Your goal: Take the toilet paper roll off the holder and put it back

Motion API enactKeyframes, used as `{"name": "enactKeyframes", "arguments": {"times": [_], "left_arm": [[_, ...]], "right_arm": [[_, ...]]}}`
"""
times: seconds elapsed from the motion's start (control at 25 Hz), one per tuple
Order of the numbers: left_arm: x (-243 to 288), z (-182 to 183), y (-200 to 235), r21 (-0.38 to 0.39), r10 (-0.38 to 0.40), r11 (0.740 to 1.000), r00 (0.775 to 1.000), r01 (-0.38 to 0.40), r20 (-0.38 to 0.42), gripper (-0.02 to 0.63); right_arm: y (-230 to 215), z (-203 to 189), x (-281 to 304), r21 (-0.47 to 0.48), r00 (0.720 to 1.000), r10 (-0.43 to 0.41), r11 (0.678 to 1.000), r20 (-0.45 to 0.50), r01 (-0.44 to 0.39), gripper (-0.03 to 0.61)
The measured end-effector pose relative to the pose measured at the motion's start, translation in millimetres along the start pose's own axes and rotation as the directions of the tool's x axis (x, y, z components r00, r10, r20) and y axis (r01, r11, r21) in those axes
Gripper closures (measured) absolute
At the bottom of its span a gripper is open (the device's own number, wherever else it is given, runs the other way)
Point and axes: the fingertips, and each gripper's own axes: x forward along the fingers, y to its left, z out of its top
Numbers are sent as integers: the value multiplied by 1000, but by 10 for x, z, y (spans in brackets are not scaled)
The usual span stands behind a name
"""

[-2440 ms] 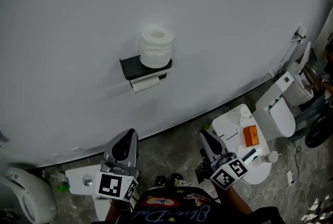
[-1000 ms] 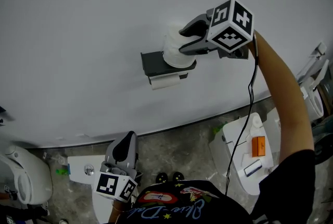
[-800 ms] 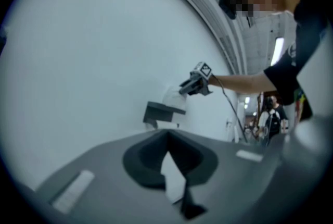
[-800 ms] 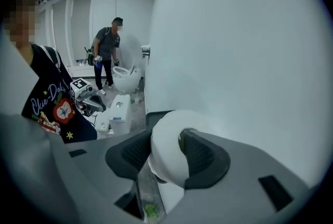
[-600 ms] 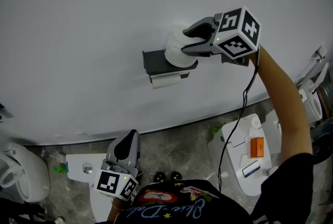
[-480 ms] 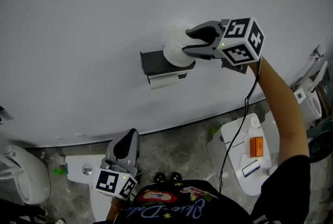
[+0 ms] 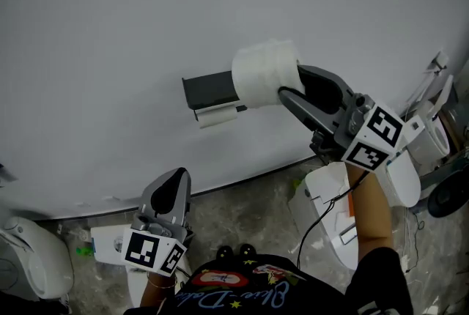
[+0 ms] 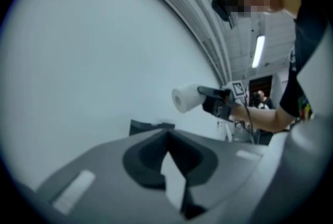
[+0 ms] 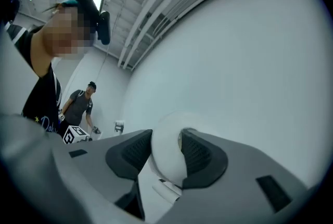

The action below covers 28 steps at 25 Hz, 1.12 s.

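Two grippers in view. Right gripper (image 7: 290, 82) is up at the white wall (image 7: 110, 28), arm stretched out, jaws pinching the toilet paper roll (image 7: 264, 73) across its side; the right gripper view shows the roll squeezed between both dark pads. Roll is off the black holder (image 7: 209, 89), in the air to the right of it and a little higher; the left gripper view shows the two apart. A smaller white roll (image 7: 215, 116) sits under the holder's shelf. Left gripper (image 7: 170, 195) is low and near, over the grey floor (image 7: 249, 211), jaws pressed together with nothing between them, tips toward the wall. White toilet (image 7: 319, 193) at near right. Another person (image 9: 78, 106) stands far off.
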Motion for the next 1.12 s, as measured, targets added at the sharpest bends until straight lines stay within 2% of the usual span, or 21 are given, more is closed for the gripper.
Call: {"name": "enactKeyframes", "arguments": {"times": [0.12,0.28,0.52,0.72,0.96,1.12], "left_arm": [[21,89,-14,11,6,1000,1000,-7,11,615],[10,46,-11,1,19,1000,1000,-19,-13,615],[-21,2,-67,-5,19,1000,1000,-19,-25,615],[-35,-49,-120,-12,11,1000,999,-11,-43,615],[-19,-6,-209,48,-24,998,997,27,-72,615],[-29,15,-237,54,-24,998,998,27,-59,615]], "right_arm": [[183,-25,-288,26,993,-79,997,92,77,399],[348,-315,-547,104,973,-178,981,145,163,399],[587,-694,-880,265,935,-275,940,222,213,399],[651,-866,-972,330,932,-293,919,212,214,399],[664,-872,-959,352,931,-293,913,218,205,397],[640,-893,-972,386,928,-298,901,225,196,397]]}}
